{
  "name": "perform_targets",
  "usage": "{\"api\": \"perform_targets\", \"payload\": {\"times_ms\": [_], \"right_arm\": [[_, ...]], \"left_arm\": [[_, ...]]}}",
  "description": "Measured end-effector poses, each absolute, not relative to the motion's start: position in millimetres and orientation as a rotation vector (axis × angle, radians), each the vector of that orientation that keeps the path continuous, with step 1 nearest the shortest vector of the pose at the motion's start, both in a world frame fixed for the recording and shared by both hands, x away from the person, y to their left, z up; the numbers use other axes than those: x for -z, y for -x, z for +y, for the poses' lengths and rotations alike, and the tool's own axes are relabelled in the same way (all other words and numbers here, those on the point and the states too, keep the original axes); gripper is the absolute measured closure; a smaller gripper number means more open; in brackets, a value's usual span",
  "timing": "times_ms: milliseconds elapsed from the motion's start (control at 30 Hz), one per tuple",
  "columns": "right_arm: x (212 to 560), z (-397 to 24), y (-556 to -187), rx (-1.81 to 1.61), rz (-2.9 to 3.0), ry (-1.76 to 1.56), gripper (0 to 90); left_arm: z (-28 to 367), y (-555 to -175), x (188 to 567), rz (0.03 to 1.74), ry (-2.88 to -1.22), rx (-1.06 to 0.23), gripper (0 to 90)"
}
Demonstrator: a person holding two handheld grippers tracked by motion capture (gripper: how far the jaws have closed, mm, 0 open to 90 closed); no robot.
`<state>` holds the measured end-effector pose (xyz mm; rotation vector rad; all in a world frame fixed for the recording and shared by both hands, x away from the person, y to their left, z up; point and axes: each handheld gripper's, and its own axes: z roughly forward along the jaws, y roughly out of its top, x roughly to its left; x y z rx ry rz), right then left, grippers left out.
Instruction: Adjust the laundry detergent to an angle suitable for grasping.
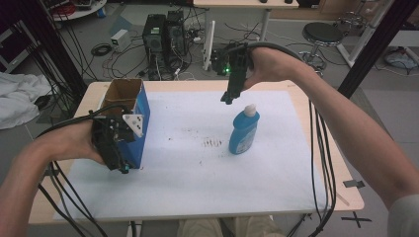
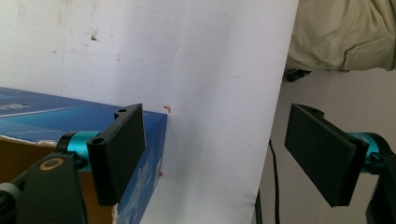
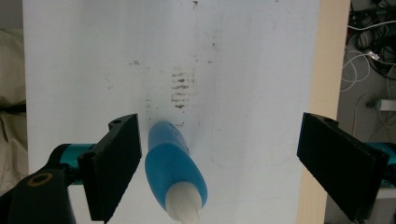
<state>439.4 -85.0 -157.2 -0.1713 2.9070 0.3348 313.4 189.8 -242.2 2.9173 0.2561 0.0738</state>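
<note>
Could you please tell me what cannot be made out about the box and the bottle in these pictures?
- Blue box: its inside is in shadow in the high view; the left gripper covers its near side.
- Box print: blurred and cut off by the edge in the left gripper view.
- Blue bottle: label too small in the high view.

The box [image 1: 129,116] stands at the table's [image 1: 276,197] left; the bottle [image 1: 244,131] stands right of centre, seemingly upright.

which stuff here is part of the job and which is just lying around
In the job:
- blue bottle
- blue box
- left gripper
- right gripper

Lying about:
- stool
- computer towers
- white cloth
- floor cables
</note>
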Motion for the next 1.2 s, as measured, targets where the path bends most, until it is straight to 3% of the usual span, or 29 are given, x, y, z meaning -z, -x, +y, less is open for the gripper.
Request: {"api": "perform_targets", "payload": {"times_ms": [400, 667, 1200], "right_arm": [[102, -78, -431, -0.346, 2.847, 0.21, 12.9], [104, -76, -431, -0.303, 2.837, 0.222, 12.9], [103, -77, -432, -0.305, 2.833, 0.216, 12.9]], "left_arm": [[173, -318, 237, 0.27, -2.892, -0.068, 20.5], [156, -327, 236, 0.37, -2.835, -0.143, 20.5], [95, -347, 267, 0.65, -2.603, -0.109, 20.5]]}}
